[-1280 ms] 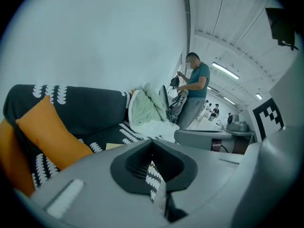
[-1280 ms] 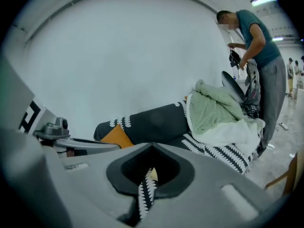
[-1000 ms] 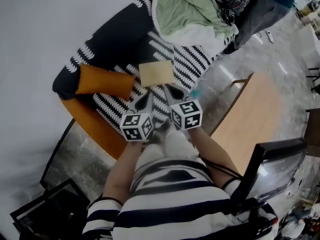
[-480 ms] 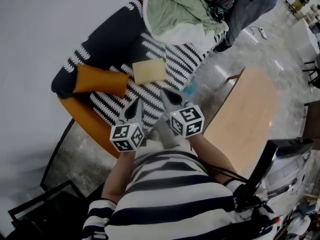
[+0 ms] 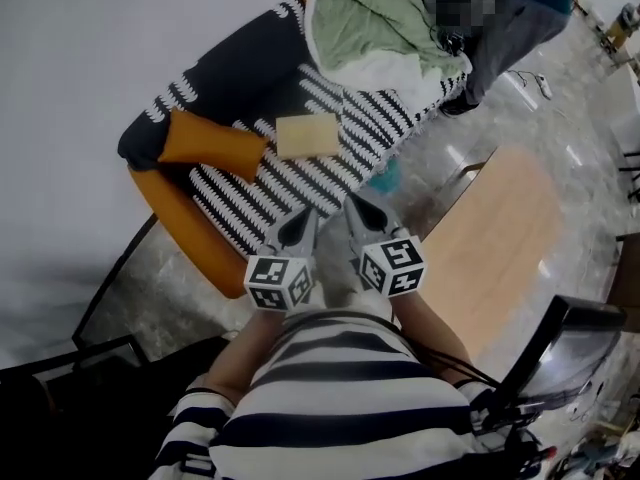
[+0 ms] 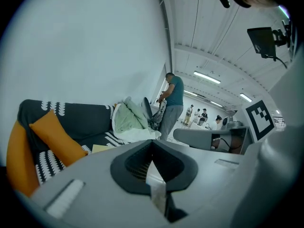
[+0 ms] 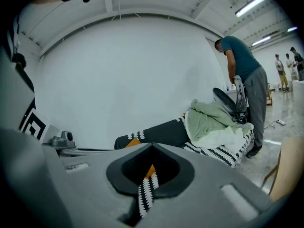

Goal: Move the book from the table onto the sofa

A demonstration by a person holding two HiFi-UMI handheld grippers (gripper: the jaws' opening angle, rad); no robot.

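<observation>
Head view, book (image 5: 307, 135): thin flat rectangle, pale tan, it lies on the seat of the sofa just right of the orange cushion; no tongs touch it
Head view, sofa (image 5: 250, 73): dark fabric with rows of white zigzag marks; the curved side at the near left is orange
Head view, orange cushion (image 5: 212, 145): long soft bolster shape, leaning at the backrest
Head view, blanket (image 5: 378, 23): crumpled cloth, pale green and white, heaped on the far end of the sofa
Head view, table (image 5: 495, 233): smooth top of light wood with a rounded far end, at the right, well apart from the book
Head view, left gripper (image 5: 303, 220) and right gripper (image 5: 357, 204): grey pointed tongs side by side at the near edge of the sofa
Left gripper view, jaws: pressed together into one point, nothing between them; the book shows as a pale strip on the seat beyond
Right gripper view, jaws: closed as well, holding nothing; the patterned sofa fabric is seen behind the thin slit
</observation>
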